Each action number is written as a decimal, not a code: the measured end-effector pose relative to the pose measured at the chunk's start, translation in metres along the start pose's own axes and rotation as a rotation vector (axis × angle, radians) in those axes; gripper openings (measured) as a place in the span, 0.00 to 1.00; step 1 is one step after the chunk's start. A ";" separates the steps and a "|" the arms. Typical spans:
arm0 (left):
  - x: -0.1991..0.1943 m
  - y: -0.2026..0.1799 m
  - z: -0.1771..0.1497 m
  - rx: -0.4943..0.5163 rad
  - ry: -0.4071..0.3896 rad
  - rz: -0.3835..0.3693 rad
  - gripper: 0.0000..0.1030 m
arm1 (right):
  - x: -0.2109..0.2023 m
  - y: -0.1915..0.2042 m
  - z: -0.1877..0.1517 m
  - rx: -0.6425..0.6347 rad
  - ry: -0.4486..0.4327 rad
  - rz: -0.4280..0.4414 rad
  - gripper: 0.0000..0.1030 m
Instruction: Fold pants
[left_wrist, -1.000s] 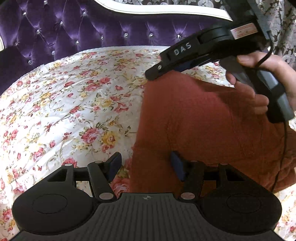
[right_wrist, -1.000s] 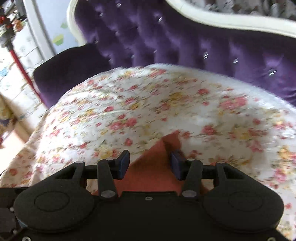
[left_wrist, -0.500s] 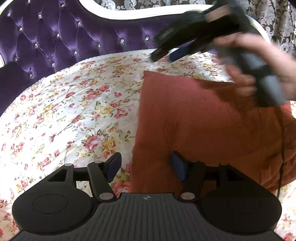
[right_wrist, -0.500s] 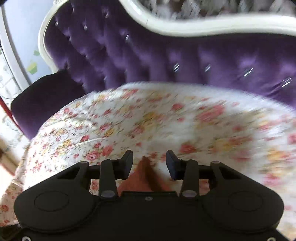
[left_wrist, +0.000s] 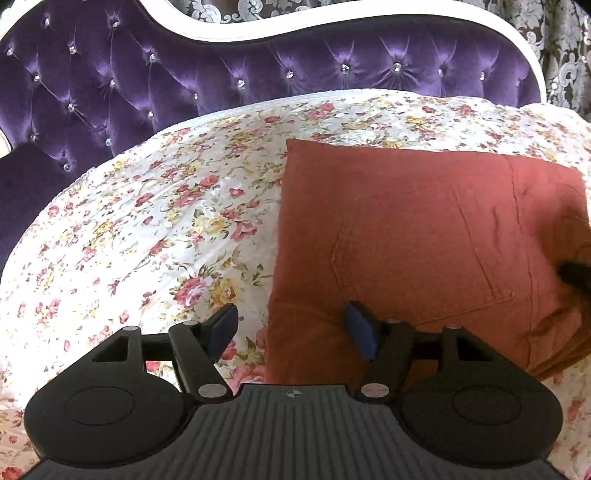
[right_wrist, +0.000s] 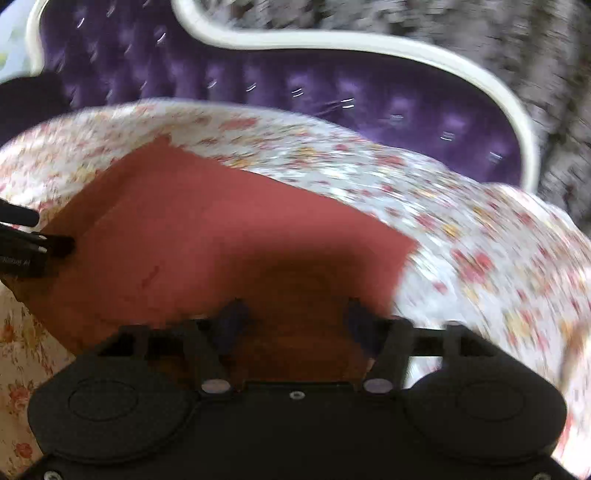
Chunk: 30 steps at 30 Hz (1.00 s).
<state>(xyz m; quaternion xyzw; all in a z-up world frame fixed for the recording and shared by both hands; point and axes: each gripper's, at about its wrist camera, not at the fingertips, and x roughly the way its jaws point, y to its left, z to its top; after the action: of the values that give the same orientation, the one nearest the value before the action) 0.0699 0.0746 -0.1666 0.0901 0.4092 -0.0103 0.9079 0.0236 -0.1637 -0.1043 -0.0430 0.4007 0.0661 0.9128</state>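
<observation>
The rust-red pants (left_wrist: 424, 229) lie folded into a rectangle on the floral bedspread (left_wrist: 155, 221), back pocket facing up. My left gripper (left_wrist: 290, 328) is open and empty, straddling the pants' near left edge. My right gripper (right_wrist: 295, 321) is open and empty, low over the near right part of the pants (right_wrist: 221, 229); that view is blurred by motion. The tip of the right gripper shows at the right edge of the left wrist view (left_wrist: 576, 275), and the left gripper shows at the left edge of the right wrist view (right_wrist: 26, 243).
A purple tufted headboard (left_wrist: 184, 74) with a white frame stands behind the bed. Patterned wallpaper (left_wrist: 554, 33) is beyond it. Floral bedspread lies to the left of the pants.
My right gripper left the pants' far corner, swung back to the right and now sits low over the near right side. The left gripper has barely moved.
</observation>
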 end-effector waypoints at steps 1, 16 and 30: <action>0.000 0.000 0.000 -0.001 0.002 0.000 0.63 | -0.002 -0.009 -0.003 0.066 0.007 0.026 0.78; 0.022 0.024 0.023 -0.069 0.083 -0.119 0.73 | 0.024 -0.044 -0.003 0.300 -0.003 0.252 0.85; 0.020 0.001 0.044 -0.112 0.049 -0.136 0.15 | 0.008 -0.037 0.009 0.214 -0.092 0.291 0.33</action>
<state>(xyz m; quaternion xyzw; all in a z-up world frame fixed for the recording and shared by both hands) 0.1164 0.0695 -0.1528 0.0116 0.4364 -0.0467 0.8985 0.0409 -0.1984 -0.1035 0.1156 0.3651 0.1562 0.9105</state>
